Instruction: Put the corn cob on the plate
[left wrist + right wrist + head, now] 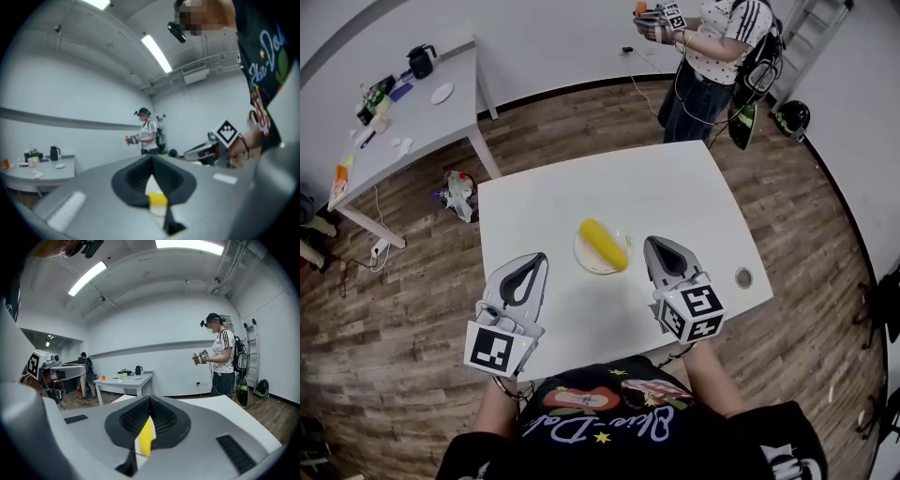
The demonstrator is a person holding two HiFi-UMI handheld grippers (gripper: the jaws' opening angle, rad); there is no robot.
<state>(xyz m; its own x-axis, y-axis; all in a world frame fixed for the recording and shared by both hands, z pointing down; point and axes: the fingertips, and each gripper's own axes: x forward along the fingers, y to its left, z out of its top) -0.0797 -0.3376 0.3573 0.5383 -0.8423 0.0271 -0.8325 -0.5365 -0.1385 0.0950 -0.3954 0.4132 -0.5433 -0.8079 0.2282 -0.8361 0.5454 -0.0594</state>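
One corn cob point(604, 244), yellow, lies on the small pale plate point(589, 263) and runs diagonally from far-left to near-right. Its near-right end sticks out past the rim. The plate sits mid white table point(694, 202), a bit toward the near edge.

Left gripper point(537, 262) is to the plate's left, apart from it. Its own view shows the tips meeting with nothing clamped; the yellow seen through the jaw loop is the cob beyond. Right gripper point(655, 246) is to the plate's right, near the cob's end but not touching. Its jaws are likewise clenched and empty, and the cob again shows only through the loop.

Both grippers point away from the wearer across the table, with the cob between them.

Further out there is a small round disc point(743, 277) near the table's right edge. A second person point(717, 47) stands beyond the far edge holding a gripper. A grey side table point(422, 117) at far left carries a black jug point(420, 61) and clutter.
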